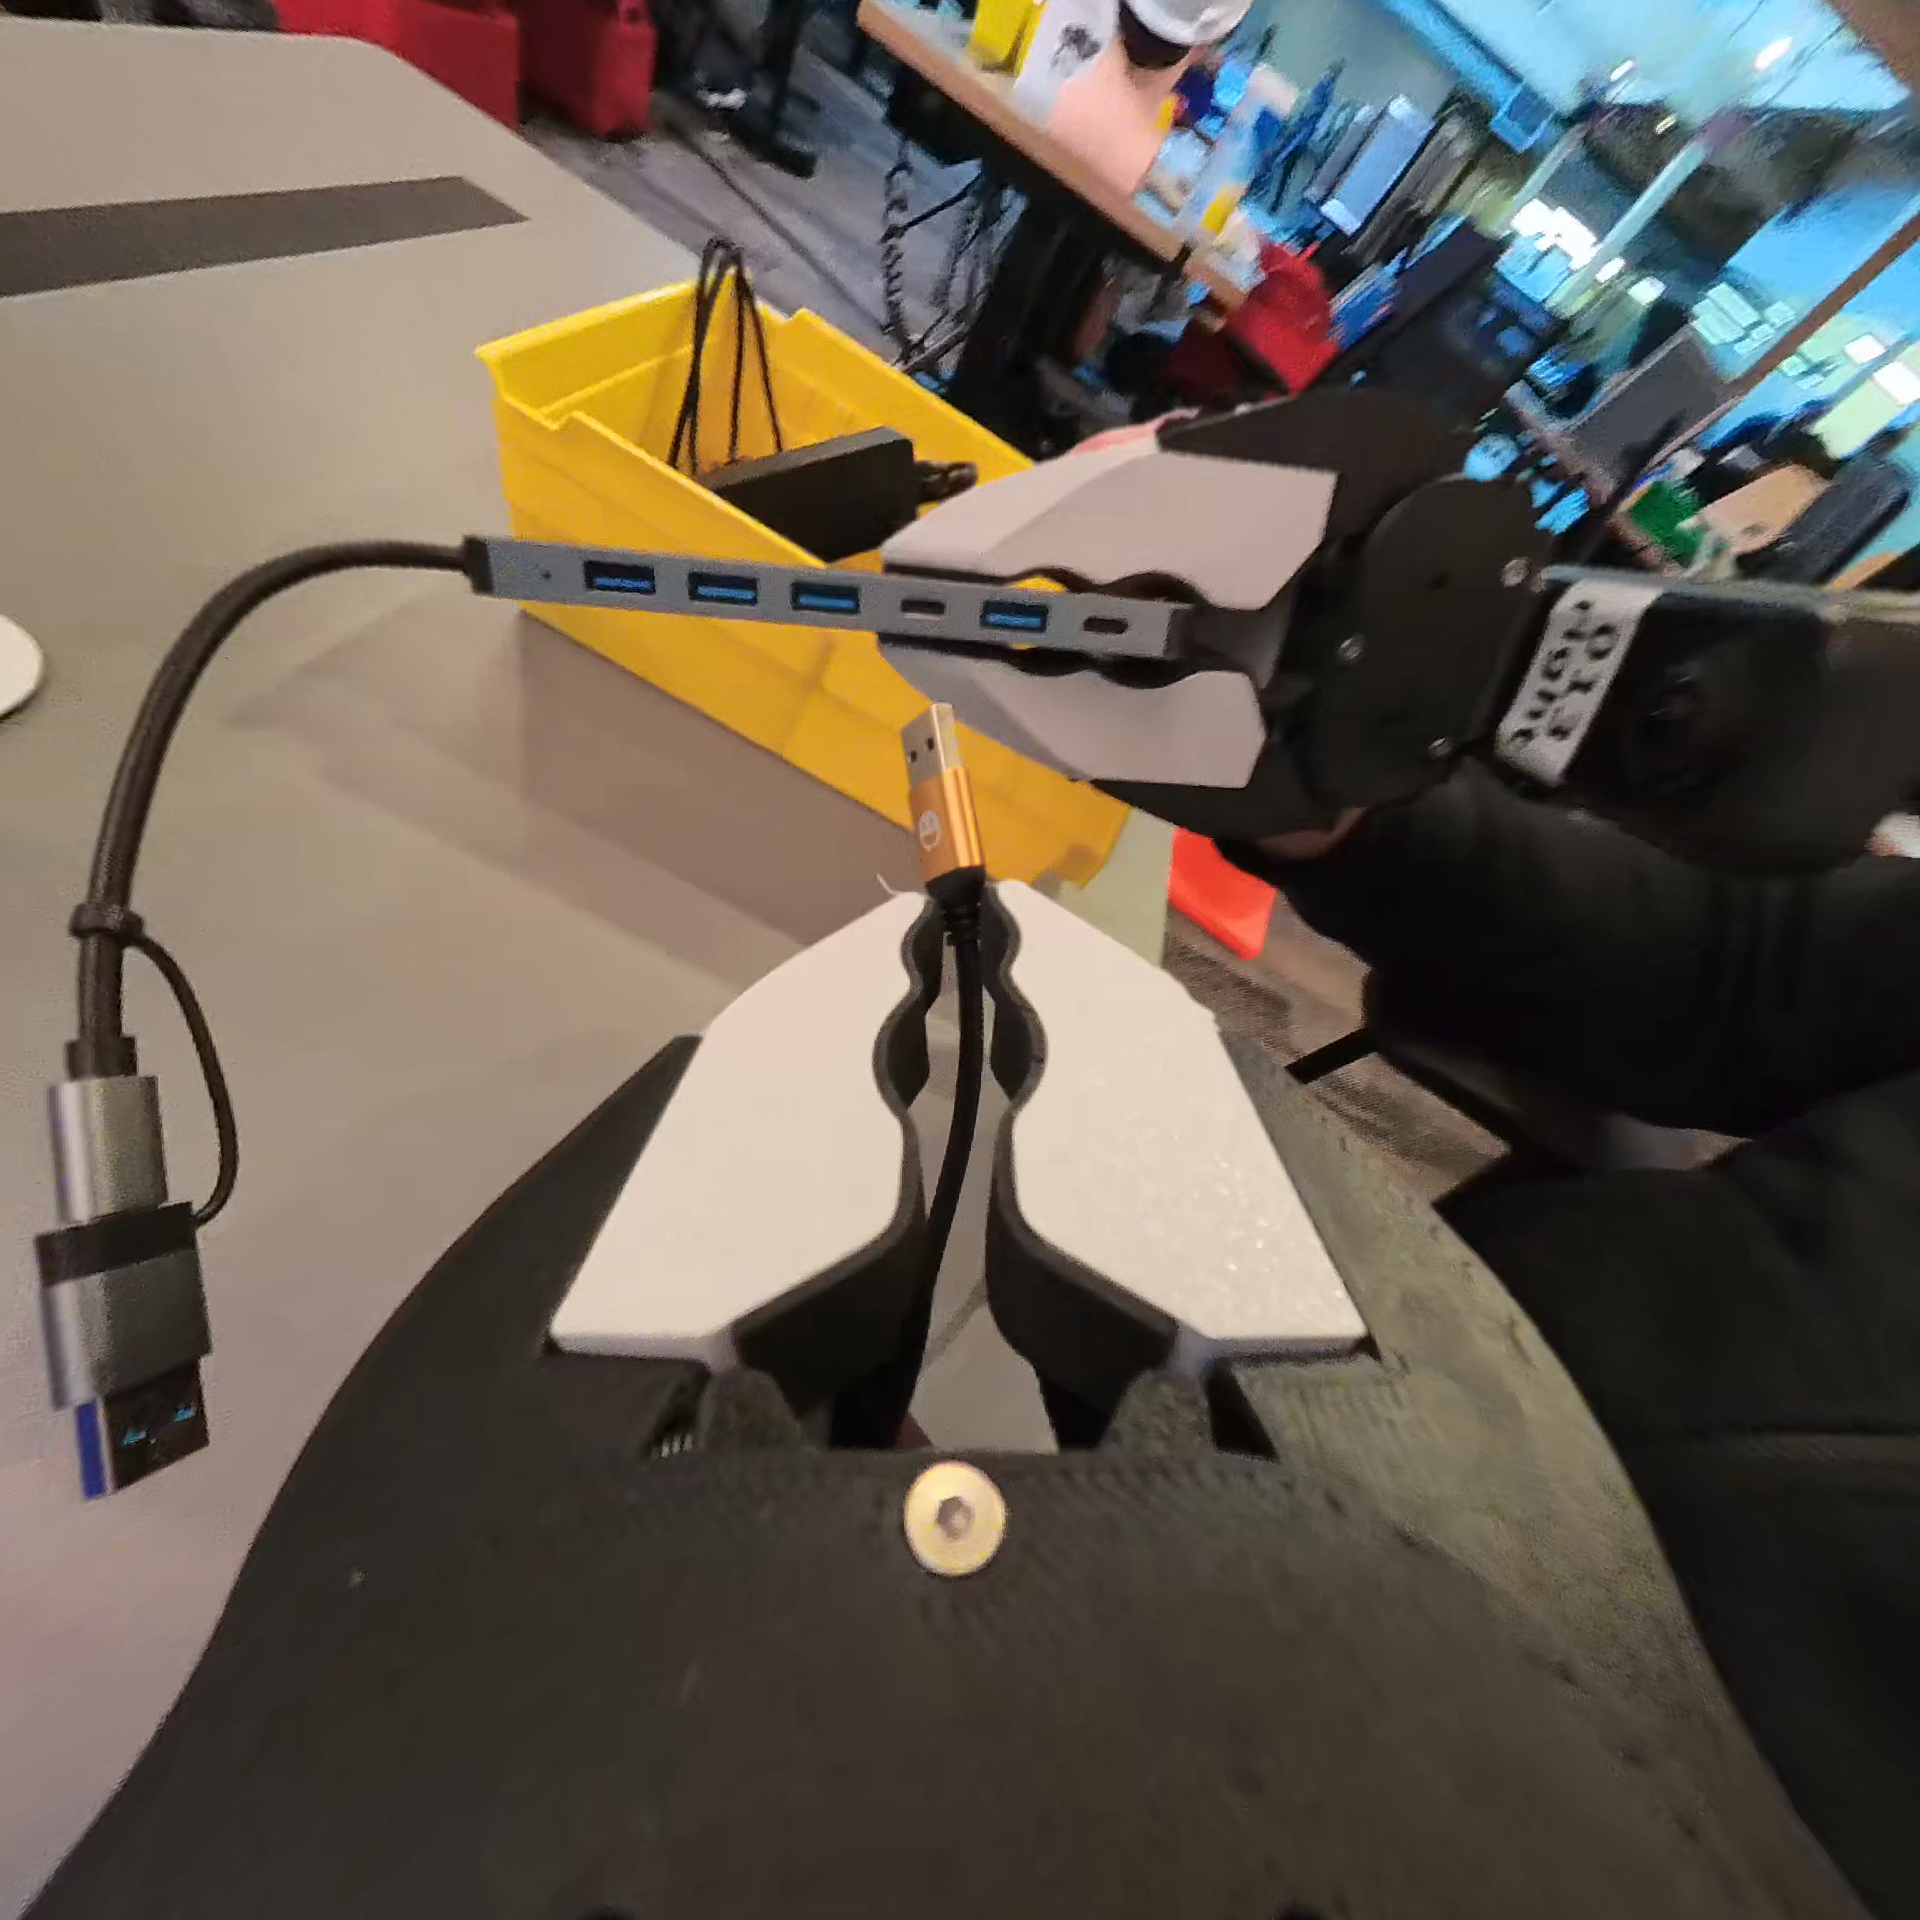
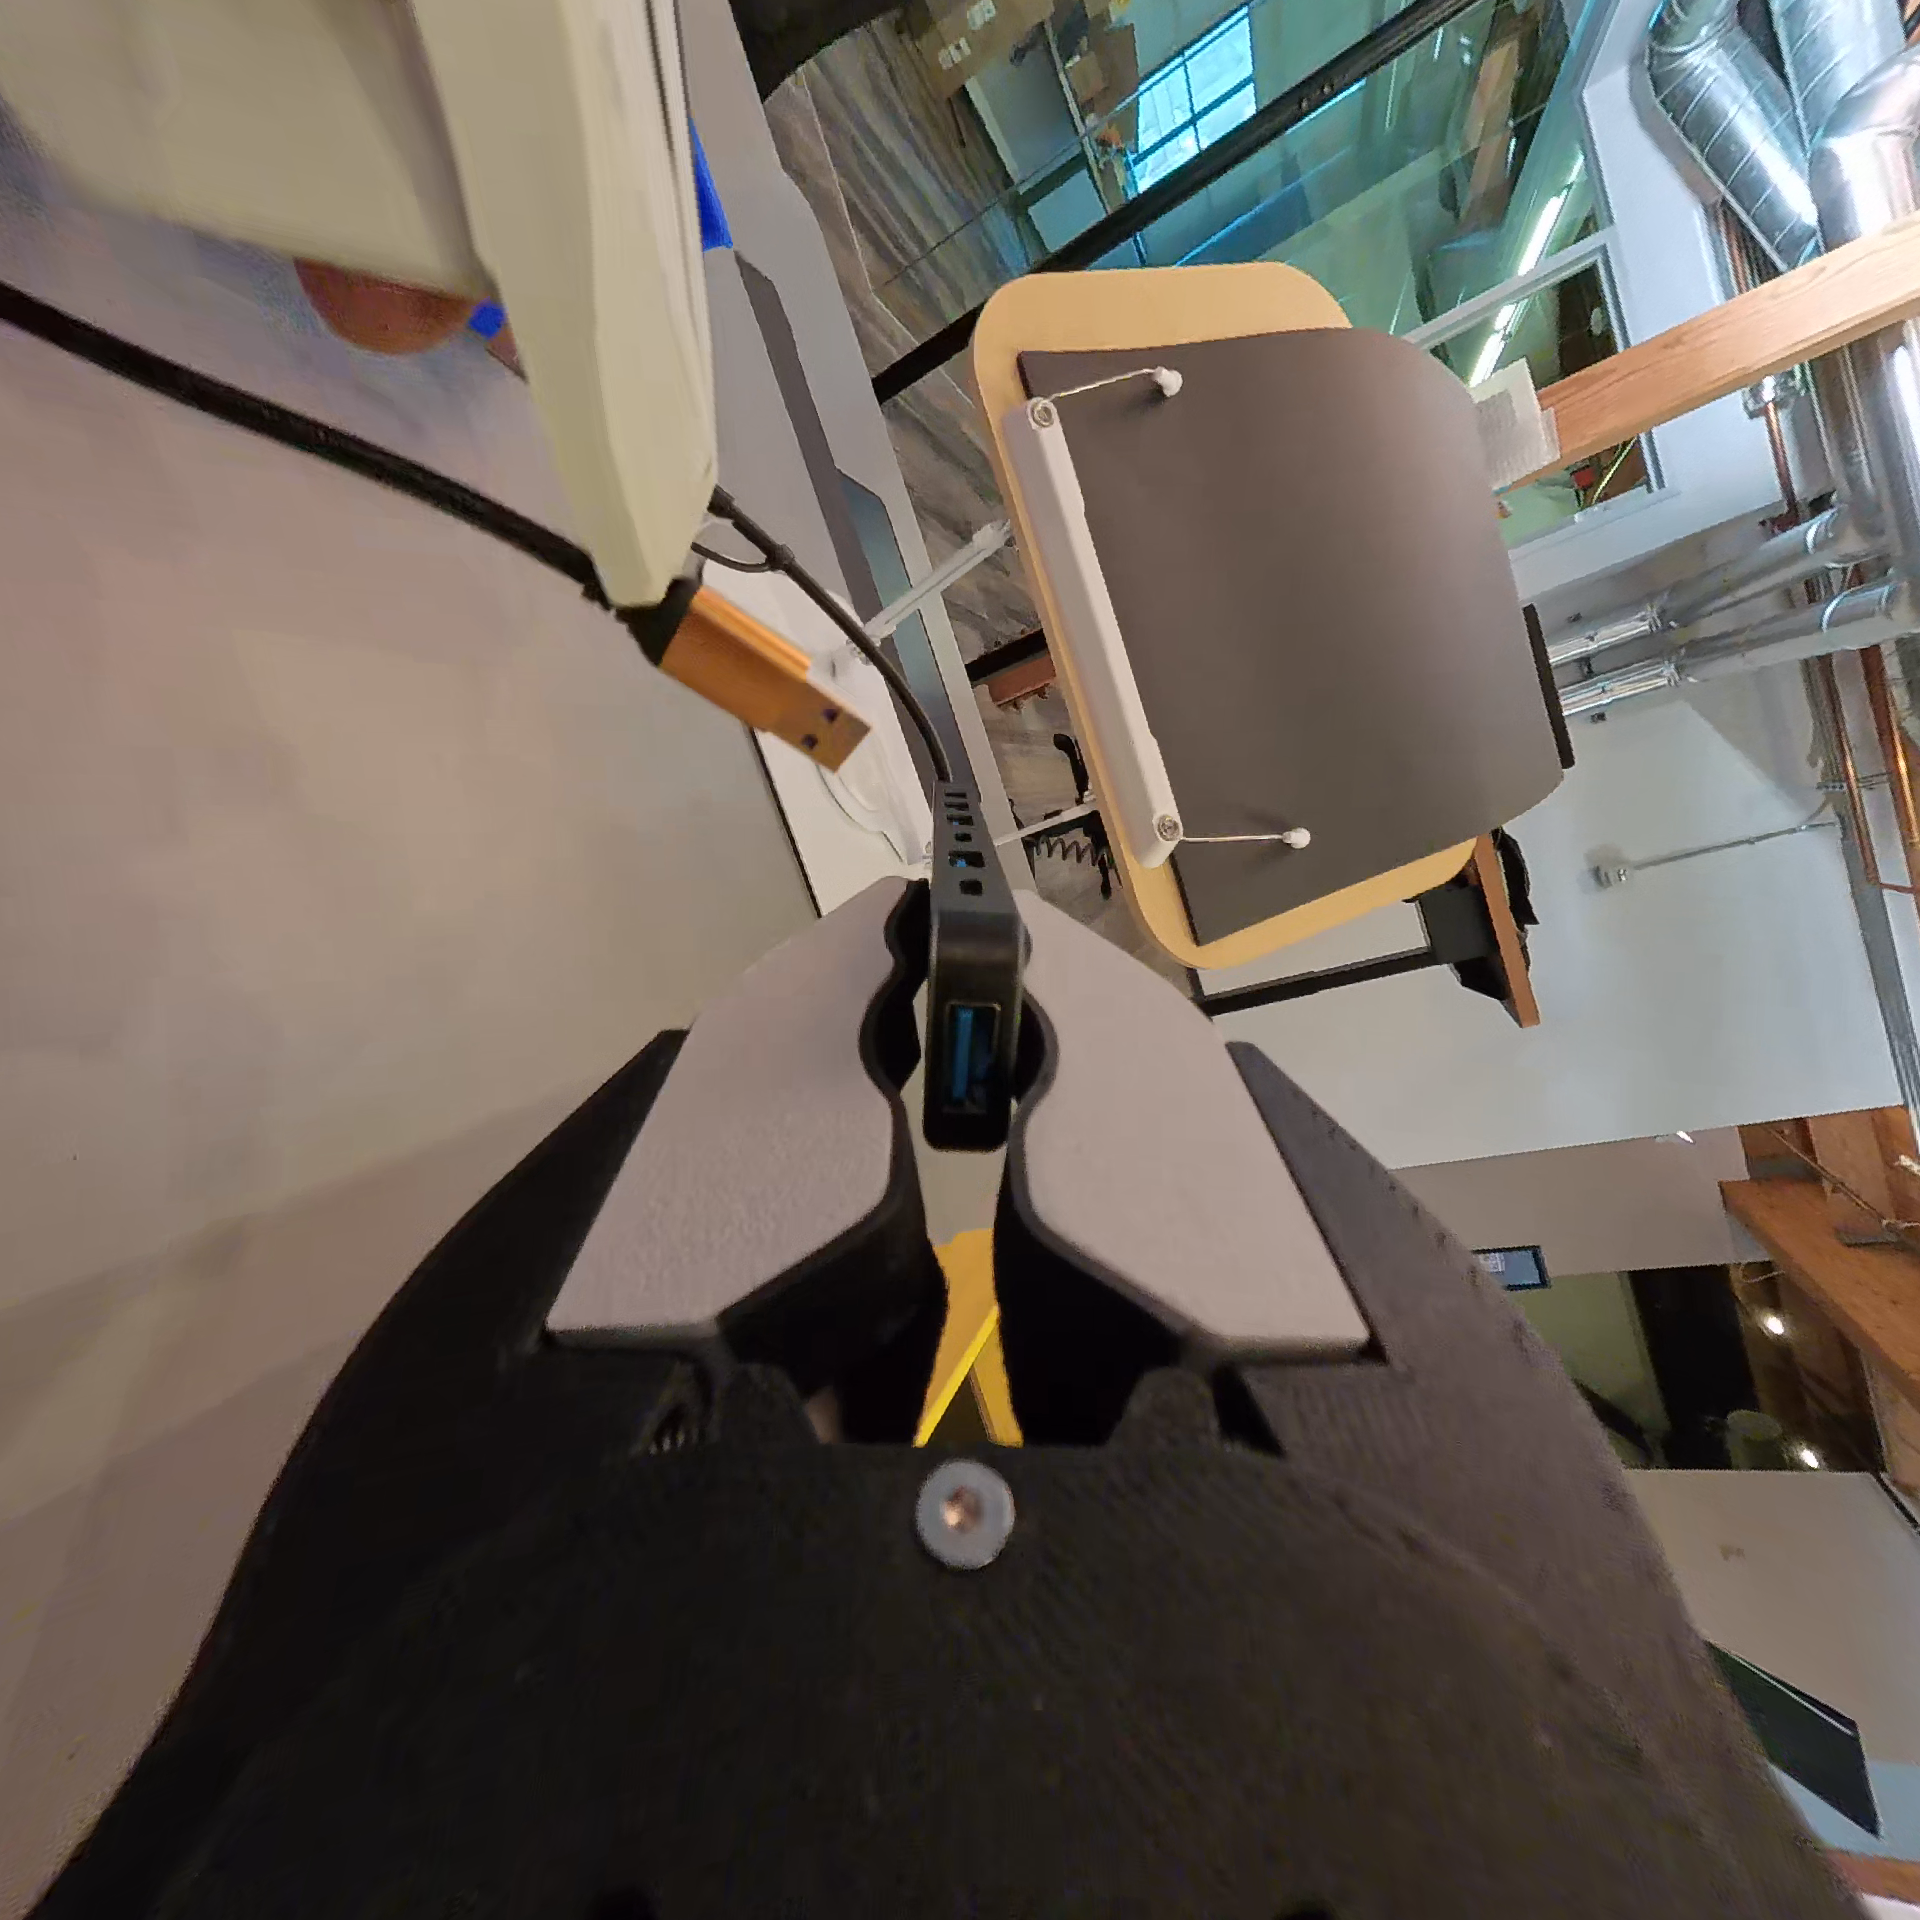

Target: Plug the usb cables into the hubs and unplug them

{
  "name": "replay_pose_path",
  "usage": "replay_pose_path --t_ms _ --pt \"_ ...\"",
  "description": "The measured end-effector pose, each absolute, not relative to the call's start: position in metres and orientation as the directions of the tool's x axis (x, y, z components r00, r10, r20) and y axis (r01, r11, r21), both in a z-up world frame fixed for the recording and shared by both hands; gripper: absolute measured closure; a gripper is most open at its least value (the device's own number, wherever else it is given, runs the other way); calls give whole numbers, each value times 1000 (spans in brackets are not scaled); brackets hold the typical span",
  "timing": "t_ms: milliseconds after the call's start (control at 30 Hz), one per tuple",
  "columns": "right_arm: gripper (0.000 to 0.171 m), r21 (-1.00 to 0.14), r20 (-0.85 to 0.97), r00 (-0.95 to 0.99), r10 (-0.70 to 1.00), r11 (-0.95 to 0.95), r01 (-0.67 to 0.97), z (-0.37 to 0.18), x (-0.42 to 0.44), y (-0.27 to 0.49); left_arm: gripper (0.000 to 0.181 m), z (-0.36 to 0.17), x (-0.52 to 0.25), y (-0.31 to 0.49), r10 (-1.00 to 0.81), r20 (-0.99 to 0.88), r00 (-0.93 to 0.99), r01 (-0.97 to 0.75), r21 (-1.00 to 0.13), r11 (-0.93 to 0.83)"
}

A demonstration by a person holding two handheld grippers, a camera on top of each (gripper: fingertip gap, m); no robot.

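My left gripper (image 1: 958, 914) is shut on a black braided cable just behind its orange USB plug (image 1: 945, 800), which points up toward the hub. My right gripper (image 1: 904, 608) comes in from the right, shut on the end of a slim grey USB hub (image 1: 821, 601) held level in the air. The plug tip is just below the hub, apart from its blue ports. The hub's own cable (image 1: 145, 748) hangs left, ending in a grey connector (image 1: 120, 1288). In the right wrist view my right gripper (image 2: 961, 935) clamps the hub (image 2: 966, 1029); the orange plug (image 2: 764, 681) shows to the upper left.
A yellow bin (image 1: 644, 499) holding a black adapter (image 1: 821, 488) and cables stands on the grey table (image 1: 343, 779) behind the hub. The table edge runs to the right of the bin. Other desks and chairs lie beyond. A tabletop with a black panel (image 2: 1299, 623) shows in the right wrist view. One gripper's finger ends stand about 7 cm off the other's.
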State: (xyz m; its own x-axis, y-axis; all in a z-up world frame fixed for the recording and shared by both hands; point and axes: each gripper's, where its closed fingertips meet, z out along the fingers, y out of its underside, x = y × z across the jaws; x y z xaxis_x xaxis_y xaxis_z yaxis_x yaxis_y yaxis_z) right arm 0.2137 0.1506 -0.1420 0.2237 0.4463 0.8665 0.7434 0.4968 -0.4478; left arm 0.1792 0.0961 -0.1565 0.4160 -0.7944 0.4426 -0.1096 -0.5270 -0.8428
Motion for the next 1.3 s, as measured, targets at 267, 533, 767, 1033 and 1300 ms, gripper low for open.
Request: replay_pose_path --t_ms 267,533,767,1033,1300 --pt "161 -449 864 230 447 480 753 -143 214 153 174 -171 180 108 -757 546 358 -15 -807 -590" --pt "162 -482 851 277 447 454 749 -137 221 157 174 -210 203 121 -681 647 343 -99 -696 -711" --pt "161 -505 840 306 448 442 741 -130 227 158 174 -280 201 147 -572 679 460 -176 -561 -809" --pt "161 -513 833 307 460 435 740 -133 227 161 152 -310 169 173 -583 377 719 -284 -607 -742" --pt "161 -540 817 342 464 407 736 -130 233 165 139 -307 181 143 -712 76 698 -504 -654 -564"
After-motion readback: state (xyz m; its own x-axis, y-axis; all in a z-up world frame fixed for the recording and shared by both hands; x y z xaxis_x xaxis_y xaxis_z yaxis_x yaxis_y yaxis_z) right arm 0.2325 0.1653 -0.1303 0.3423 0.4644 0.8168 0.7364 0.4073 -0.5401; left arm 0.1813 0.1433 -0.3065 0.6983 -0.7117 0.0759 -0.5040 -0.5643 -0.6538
